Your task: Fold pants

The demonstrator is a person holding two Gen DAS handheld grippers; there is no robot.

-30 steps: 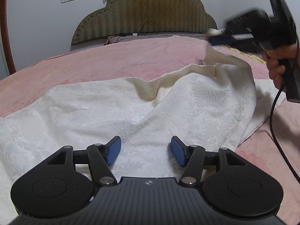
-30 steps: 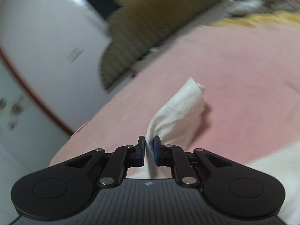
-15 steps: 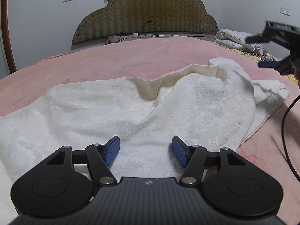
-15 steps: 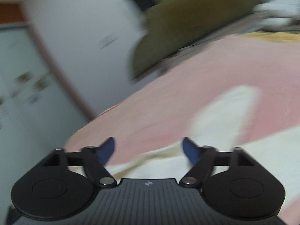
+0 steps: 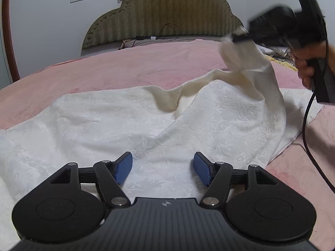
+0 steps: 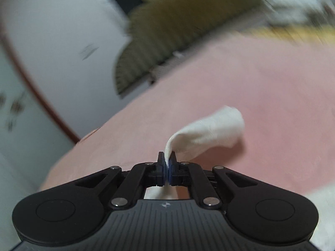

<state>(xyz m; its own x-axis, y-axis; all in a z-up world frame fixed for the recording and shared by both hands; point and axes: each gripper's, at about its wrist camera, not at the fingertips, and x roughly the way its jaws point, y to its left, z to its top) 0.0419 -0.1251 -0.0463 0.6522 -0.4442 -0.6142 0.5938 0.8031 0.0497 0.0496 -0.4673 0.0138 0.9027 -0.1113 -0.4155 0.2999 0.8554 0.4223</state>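
White patterned pants [image 5: 146,125] lie spread across the pink bed [image 5: 125,67]. My left gripper [image 5: 163,163] hovers low over their near part; its jaws are opening, and the blue pads stand wide apart with cloth beneath them, none pinched. At the upper right my right gripper [image 5: 240,38], held by a hand [image 5: 305,62], is shut on an edge of the pants and lifts it off the bed into a draped peak. In the right wrist view the right gripper [image 6: 167,161] pinches a thin fold, and the free corner of the pants [image 6: 209,131] flaps beyond the tips.
A padded olive headboard [image 5: 163,14] stands against the white wall at the far end of the bed. A black cable [image 5: 307,125] hangs from the right gripper over the pants' right edge. Patterned bedding [image 5: 270,50] lies at the far right.
Half a second ago the right gripper was open and away at the right, with the pants edge lying on the bed. It has shut on that edge again and raised it. The left gripper stayed put.
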